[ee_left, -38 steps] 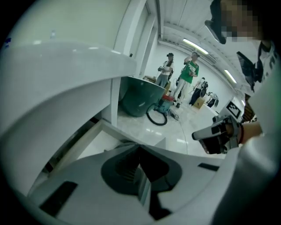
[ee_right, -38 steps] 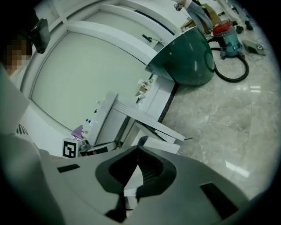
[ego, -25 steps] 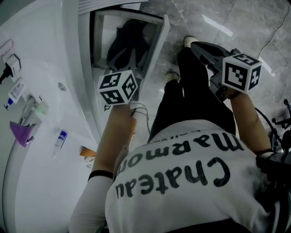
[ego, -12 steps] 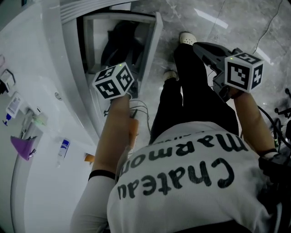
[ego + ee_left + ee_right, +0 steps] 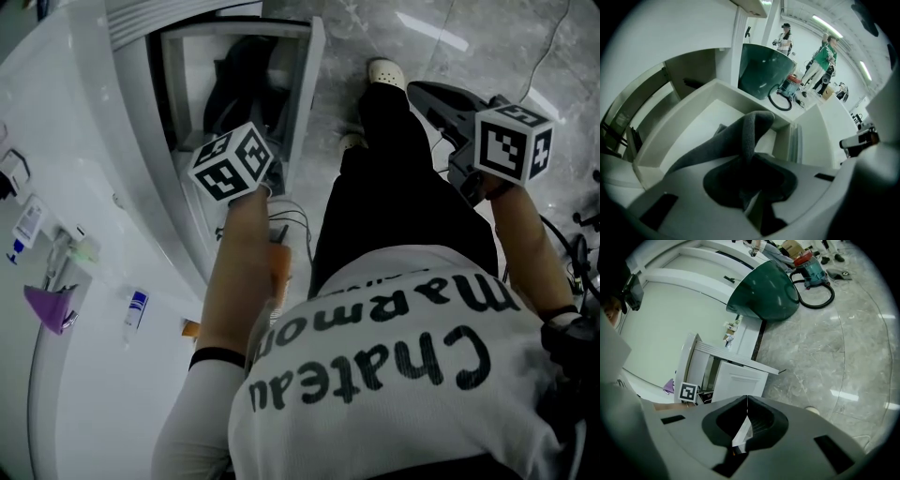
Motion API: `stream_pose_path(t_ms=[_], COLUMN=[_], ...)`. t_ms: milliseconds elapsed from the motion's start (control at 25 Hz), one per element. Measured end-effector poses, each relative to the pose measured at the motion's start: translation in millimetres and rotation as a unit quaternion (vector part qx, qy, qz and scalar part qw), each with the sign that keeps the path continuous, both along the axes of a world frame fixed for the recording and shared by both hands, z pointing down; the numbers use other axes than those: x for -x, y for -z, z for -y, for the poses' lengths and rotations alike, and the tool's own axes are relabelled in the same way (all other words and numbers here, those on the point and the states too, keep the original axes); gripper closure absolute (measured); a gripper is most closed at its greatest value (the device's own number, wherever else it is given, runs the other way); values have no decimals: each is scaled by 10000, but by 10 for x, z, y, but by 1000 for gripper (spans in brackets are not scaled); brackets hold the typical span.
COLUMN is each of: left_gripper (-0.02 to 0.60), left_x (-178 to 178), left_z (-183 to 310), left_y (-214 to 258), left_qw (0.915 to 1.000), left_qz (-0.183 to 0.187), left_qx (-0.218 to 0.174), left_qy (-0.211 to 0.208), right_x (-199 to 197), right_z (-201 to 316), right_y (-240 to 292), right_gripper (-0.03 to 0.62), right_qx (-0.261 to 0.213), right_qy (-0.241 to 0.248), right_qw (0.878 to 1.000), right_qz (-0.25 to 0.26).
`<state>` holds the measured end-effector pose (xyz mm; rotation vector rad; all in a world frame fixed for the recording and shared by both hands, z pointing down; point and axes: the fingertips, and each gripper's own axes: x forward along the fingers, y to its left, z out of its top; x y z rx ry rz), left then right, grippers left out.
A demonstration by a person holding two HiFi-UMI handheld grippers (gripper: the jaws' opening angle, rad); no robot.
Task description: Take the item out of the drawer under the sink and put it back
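While most of the dark grey cloth (image 5: 740, 133) lies in the open drawer (image 5: 307, 84), one fold of it rises into the left hand-held gripper (image 5: 746, 176). Its jaws have just been closing and now pinch that fold between them. The drawer is pulled well out, and the cloth fills much of its inside. The right hand-held gripper (image 5: 746, 411) is held off to the side above the grey marbled floor (image 5: 394, 28). It is well apart from the drawer, with its jaws together and nothing in them.

By my reading, the task is near its start. The drawer is open and the grip is taken, but the cloth has not left the drawer. Lifting it clear and then laying it back are both left to do. The pictures alone cannot rule out that this is the cloth being set back down.

As for writing, the person's white shirt (image 5: 375, 366) bears large black letters that read "Chateau" and "Marmon", with the end of the second word lost at a fold. The cubes on both grippers show only black-and-white square patterns, no words. A small tube (image 5: 136, 305) and a few other toiletries lie on the white table (image 5: 164, 300), and their labels are too small to read.
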<state>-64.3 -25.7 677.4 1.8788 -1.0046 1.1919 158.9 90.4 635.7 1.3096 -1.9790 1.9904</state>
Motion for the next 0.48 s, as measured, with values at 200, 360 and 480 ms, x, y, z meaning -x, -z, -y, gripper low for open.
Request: stream_pose_path(t_ms=[200, 360, 480], left_gripper=[538, 545, 548], left_x=[64, 138, 154], left_z=[6, -23, -61], left_y=[174, 316, 496], left_qw=[9996, 9987, 9968], left_qz=[-146, -323, -554], left_qx=[-227, -385, -573], left_qy=[58, 42, -68], right_x=[17, 116, 241], right_z=[-84, -153, -231], right_y=[165, 391, 552], right_gripper=[583, 583, 583], right_qx=[-70, -273, -441], right_qy=[-151, -292, -409], right_qw=[9998, 9989, 9977], right_qz=[-121, -231, -306])
